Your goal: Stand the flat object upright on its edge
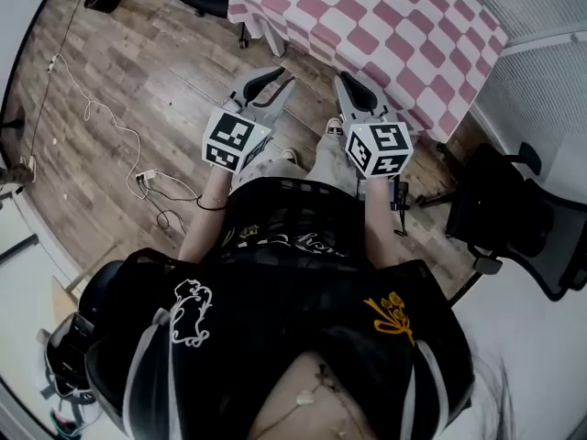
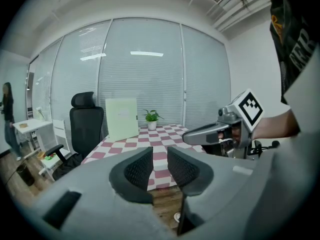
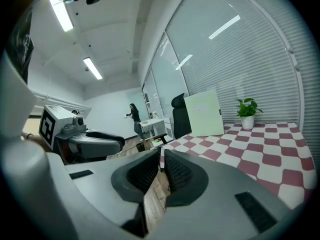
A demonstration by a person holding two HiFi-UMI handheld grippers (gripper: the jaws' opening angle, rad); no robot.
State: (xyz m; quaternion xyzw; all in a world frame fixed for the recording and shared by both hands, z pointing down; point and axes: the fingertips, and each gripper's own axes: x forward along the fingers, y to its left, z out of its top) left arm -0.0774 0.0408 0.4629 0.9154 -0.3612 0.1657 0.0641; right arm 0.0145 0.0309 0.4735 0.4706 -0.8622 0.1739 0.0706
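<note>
A pale green flat board [image 2: 121, 119] stands upright at the far end of the pink-and-white checkered table [image 1: 367, 26], next to a small potted plant [image 2: 151, 118]. The right gripper view shows the same board [image 3: 204, 113] on end. Both grippers hang side by side above the wooden floor, short of the table's near edge. My left gripper [image 1: 268, 81] [image 2: 160, 159] is shut and holds nothing. My right gripper [image 1: 353, 85] [image 3: 161, 159] is shut too, with nothing between its pads. Each gripper appears in the other's view, and neither touches the board.
A black office chair [image 1: 523, 218] stands to my right, and another chair [image 2: 85, 124] sits at the table's far left. Cables [image 1: 138, 177] trail over the floor on my left. A person [image 3: 134, 115] stands far off by a white desk [image 2: 30, 126].
</note>
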